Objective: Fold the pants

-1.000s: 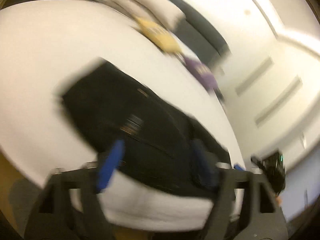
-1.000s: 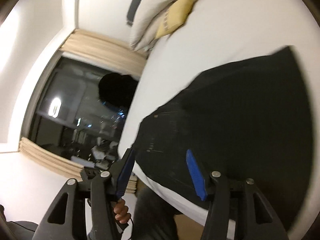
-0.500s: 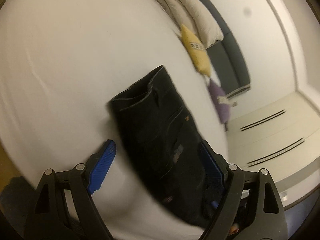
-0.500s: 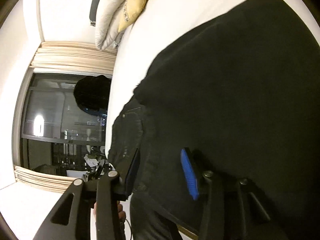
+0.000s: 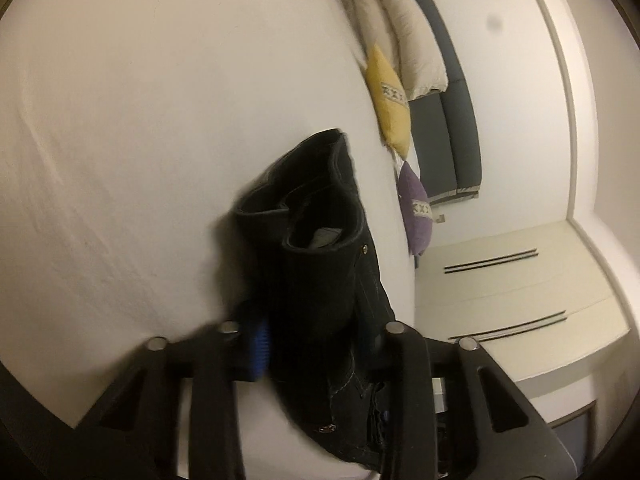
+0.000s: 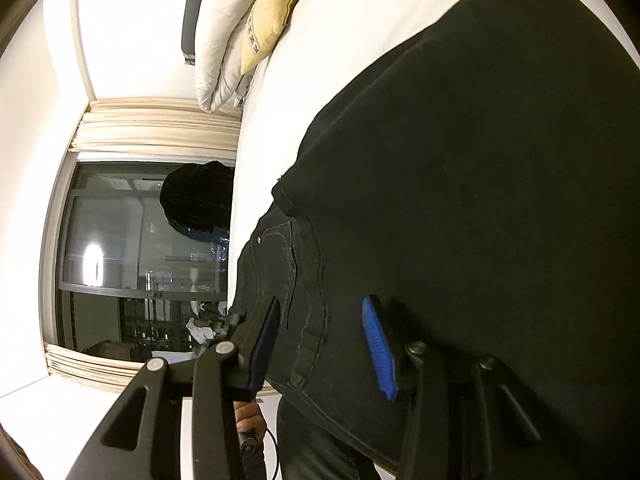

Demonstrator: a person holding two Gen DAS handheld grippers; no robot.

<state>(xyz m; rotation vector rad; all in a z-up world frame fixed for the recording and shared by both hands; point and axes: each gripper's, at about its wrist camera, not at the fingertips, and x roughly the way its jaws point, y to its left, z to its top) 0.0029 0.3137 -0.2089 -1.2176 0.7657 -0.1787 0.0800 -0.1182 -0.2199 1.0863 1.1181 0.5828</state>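
Black denim pants (image 5: 320, 280) lie folded on a white bed (image 5: 140, 120). In the left wrist view my left gripper (image 5: 316, 344) straddles the near edge of the pants, jaws open around the cloth; the right blue pad is hidden by fabric. In the right wrist view the pants (image 6: 460, 200) fill the right side. My right gripper (image 6: 324, 340) is open, with its jaws on either side of the waistband by the back pocket.
A yellow cushion (image 5: 390, 100), a purple cushion (image 5: 416, 208) and white pillows (image 5: 400, 28) lie at the head of the bed. A dark window with curtains (image 6: 132, 248) is beyond the bed edge. White cabinets (image 5: 520, 300) stand on the right.
Both grippers have come closer to the pants edge. The left jaws have narrowed around the cloth. The right view has pushed in over the waistband.
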